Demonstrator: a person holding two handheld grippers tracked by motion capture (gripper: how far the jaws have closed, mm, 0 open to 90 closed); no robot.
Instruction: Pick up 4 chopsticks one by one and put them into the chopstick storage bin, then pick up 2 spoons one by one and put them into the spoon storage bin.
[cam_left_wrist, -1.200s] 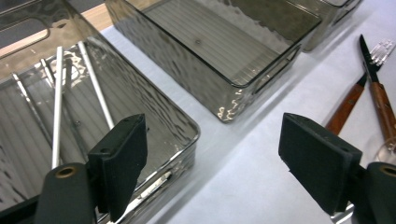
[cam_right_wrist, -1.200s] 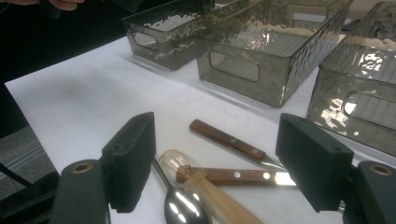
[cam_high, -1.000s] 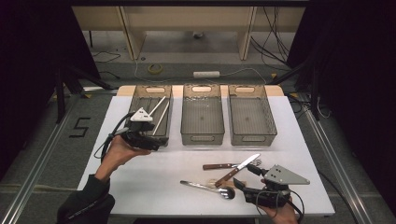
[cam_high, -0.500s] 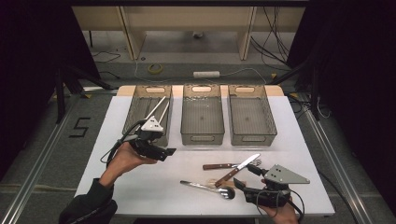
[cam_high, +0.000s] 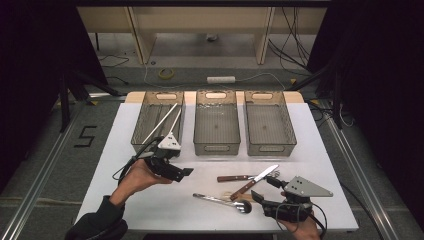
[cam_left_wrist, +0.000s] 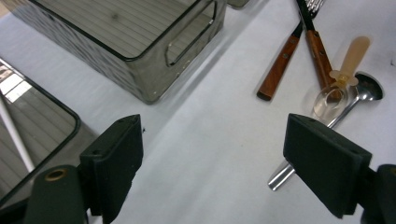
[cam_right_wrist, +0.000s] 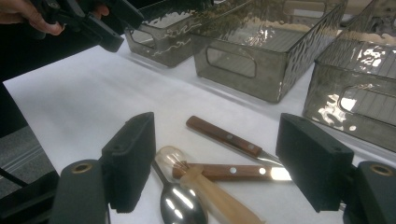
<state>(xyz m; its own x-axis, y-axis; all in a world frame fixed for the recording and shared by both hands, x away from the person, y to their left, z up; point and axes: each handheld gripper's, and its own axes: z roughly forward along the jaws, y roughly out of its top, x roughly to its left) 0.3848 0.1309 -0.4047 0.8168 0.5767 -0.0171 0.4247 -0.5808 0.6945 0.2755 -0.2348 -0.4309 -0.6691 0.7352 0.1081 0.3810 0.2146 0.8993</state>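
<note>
Left claw wide, empty; right claw wide over clear spoon.

The left claw and right claw are black, each topped by a grey three-cornered plate, trailing a black cable. Brass-ringed holes mark the jaw bases. A dark sleeve covers the left forearm.

High view: we look forward and down from above the near edge of the worktop, far enough to take in all three bins.
Left tongs view: we sit low between its own black jaws, close over the worktop, facing the cutlery pile.
Right tongs view: we sit close at cutlery height, facing the bins and the left tongs beyond.
Shared: all three views catch the wooden-handled knives and the middle bin.
</note>
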